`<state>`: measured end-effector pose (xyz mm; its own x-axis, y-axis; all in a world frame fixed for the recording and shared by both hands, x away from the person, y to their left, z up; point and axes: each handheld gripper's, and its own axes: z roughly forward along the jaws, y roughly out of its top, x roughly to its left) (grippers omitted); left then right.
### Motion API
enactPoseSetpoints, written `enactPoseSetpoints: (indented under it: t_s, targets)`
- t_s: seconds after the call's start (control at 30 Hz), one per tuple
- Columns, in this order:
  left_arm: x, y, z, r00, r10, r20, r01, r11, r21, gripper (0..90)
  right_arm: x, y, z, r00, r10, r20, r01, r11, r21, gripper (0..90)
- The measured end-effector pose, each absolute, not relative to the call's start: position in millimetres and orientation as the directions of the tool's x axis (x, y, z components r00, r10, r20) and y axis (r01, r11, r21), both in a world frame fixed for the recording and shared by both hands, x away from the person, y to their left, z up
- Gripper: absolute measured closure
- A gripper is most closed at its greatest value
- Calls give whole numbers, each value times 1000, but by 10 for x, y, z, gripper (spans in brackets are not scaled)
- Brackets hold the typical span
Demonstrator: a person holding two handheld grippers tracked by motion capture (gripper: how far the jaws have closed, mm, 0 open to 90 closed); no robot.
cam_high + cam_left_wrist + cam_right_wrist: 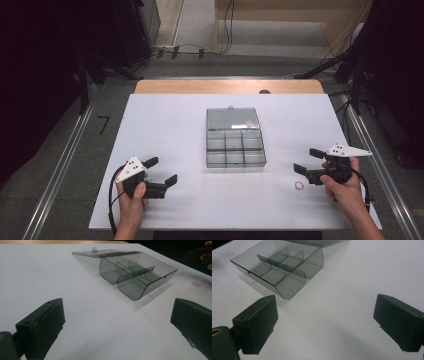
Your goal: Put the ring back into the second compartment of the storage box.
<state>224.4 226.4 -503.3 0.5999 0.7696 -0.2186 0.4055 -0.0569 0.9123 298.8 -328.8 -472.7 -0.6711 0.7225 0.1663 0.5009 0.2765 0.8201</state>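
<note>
Both grippers, left gripper [161, 171] and right gripper [308, 160], are waiting released beside the open, empty compartment box [235, 144]; a small ring [299, 185] is lying untouched nearby.

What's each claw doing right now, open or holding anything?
Left claw: open, holding nothing.
Right claw: open, holding nothing.
</note>
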Motion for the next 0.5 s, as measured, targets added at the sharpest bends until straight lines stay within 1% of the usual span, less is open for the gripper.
enactPoseSetpoints:
  t_s: [0.03,0.17,0.23,0.27,0.33,0.5]
  targets:
    - [2247,2270,-5034,599,769,-223,405,-52,913,0,2983,-3299,-4733,-666,728,161,505,282,816,60]
    - [2258,2262,-5040,597,771,-221,407,-53,912,0,2951,-3358,-4752,-633,757,164,537,276,797,192]
    - [2260,2254,-5045,601,769,-221,409,-58,911,0,2935,-3390,-4765,-626,760,172,554,278,785,237]
    - [2261,2252,-5046,601,768,-221,409,-58,910,0,2925,-3404,-4777,-624,762,170,558,282,781,278]
    - [2260,2254,-5046,600,769,-222,410,-57,910,0,2896,-3431,-4804,-637,750,177,560,293,775,361]
    - [2264,2256,-5052,597,771,-224,414,-56,909,0,2816,-3448,-4858,-665,723,186,564,323,760,467]
